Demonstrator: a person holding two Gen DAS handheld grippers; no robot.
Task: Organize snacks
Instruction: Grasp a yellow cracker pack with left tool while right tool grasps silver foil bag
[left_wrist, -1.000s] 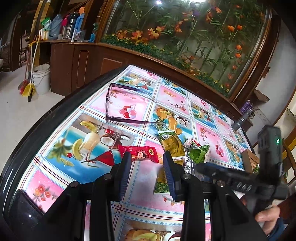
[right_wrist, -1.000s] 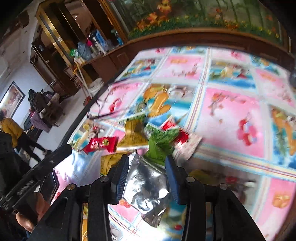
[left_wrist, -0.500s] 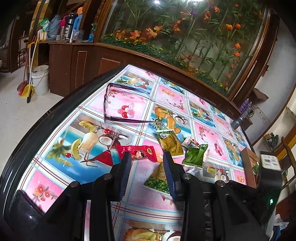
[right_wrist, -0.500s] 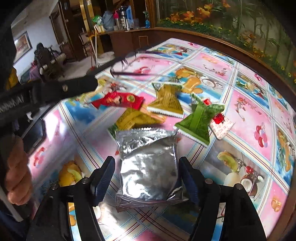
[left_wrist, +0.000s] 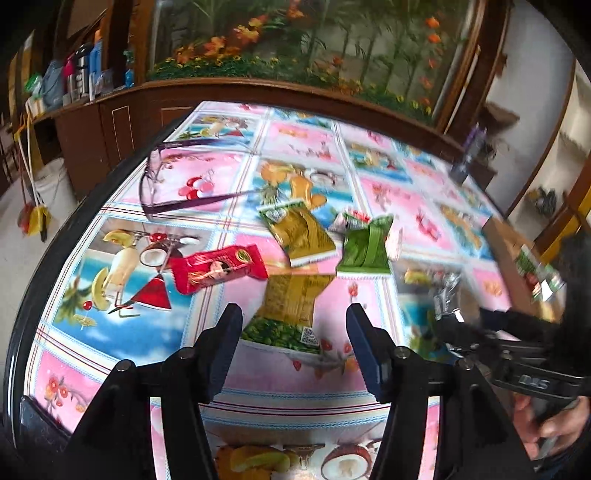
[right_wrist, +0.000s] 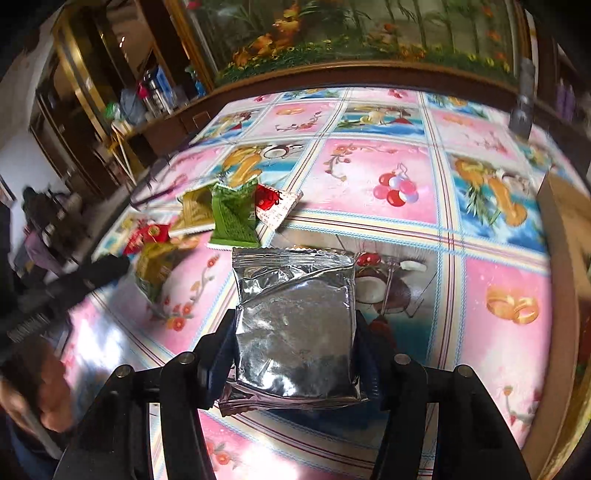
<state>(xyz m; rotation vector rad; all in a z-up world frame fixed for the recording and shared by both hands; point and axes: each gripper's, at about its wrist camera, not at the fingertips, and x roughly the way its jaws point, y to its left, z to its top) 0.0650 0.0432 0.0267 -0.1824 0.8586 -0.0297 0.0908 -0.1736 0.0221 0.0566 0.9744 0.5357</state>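
Observation:
Several snack packets lie on the fruit-print tablecloth: a red one (left_wrist: 218, 267), an olive-gold one (left_wrist: 299, 232), a green one (left_wrist: 365, 243) and a yellow-green one (left_wrist: 291, 295). My left gripper (left_wrist: 293, 317) hovers low over the yellow-green packet. Its jaws are opening and the packet's near end lies between the tips, untouched. My right gripper (right_wrist: 295, 328) is shut on a silver foil packet (right_wrist: 295, 306), which stands between its pads to the right of the pile (right_wrist: 234, 218). In the left wrist view the right gripper (left_wrist: 454, 317) shows blurred at the right, held by a hand.
Purple-framed glasses (left_wrist: 177, 199) lie at the table's far left, near its black rim (left_wrist: 44, 266). A cardboard box (right_wrist: 557, 229) stands at the right edge. A dark bottle (right_wrist: 521, 110) stands at the far right corner. A planted glass wall backs the table.
My left jaws have spread wide and dropped closer to the yellow-green packet. My right jaws opened around the silver packet, closed on it, and carried it rightward away from the pile.

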